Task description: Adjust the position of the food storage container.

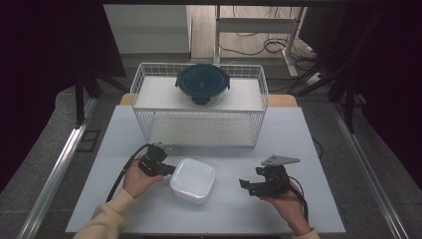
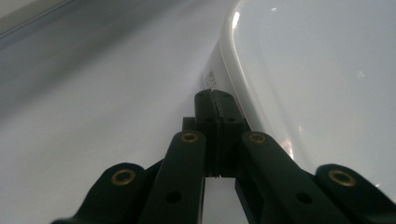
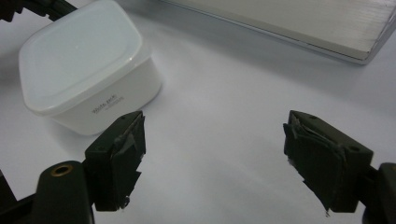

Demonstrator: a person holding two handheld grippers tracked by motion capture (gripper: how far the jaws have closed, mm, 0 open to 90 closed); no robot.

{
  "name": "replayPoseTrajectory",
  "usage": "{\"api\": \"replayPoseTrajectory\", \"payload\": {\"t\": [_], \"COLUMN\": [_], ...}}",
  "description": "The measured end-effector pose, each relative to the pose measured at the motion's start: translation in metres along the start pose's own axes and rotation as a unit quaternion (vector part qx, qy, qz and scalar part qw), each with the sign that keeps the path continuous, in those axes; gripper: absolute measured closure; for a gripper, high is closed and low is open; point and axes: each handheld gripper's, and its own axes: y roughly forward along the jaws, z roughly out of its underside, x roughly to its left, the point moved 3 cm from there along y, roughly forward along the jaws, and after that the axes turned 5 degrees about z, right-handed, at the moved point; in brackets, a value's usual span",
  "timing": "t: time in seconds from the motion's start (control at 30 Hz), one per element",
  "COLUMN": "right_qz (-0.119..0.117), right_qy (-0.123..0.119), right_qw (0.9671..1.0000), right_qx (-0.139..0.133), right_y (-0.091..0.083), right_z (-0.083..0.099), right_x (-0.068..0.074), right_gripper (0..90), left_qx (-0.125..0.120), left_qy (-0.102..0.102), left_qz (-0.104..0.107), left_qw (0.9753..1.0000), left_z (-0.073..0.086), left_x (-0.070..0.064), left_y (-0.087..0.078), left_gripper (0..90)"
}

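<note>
Both forearms come in from the bottom edge, each hand wrapped around a black gripper. Between them, on the near middle of the white tabletop [image 1: 278, 134], sits a white, square, rounded-cornered plastic container with a translucent lid [image 1: 192, 179]. Left gripper [image 1: 168, 170] lies low, wrist turned inward, its fingers pressed together with nothing between them, tips right at the container's left wall. Right gripper [image 1: 244, 186] is held near the container's right side, apart from it, fingers spread wide and empty. Farther back stands a white wire basket [image 1: 142, 82] holding a round dark-blue lidded glass bowl [image 1: 202, 83].
</note>
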Motion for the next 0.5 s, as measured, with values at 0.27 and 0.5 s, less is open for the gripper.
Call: {"api": "replayPoseTrajectory", "payload": {"t": [0.27, 0.5], "right_qz": [-0.001, -0.001], "right_qy": [0.001, 0.004], "right_qw": [1.0000, 1.0000], "right_qx": [-0.001, -0.004], "right_y": [0.000, -0.003], "right_z": [0.000, 0.000], "right_x": [0.000, -0.002], "right_gripper": [20.6, 20.6], "left_qx": [0.003, -0.011], "left_qy": [0.024, 0.023], "left_qz": [0.009, -0.013], "left_qw": [0.9997, 0.9996], "left_z": [-0.014, 0.003], "left_x": [-0.012, -0.011], "left_y": [0.015, -0.011], "left_gripper": [89.9, 89.9]}}
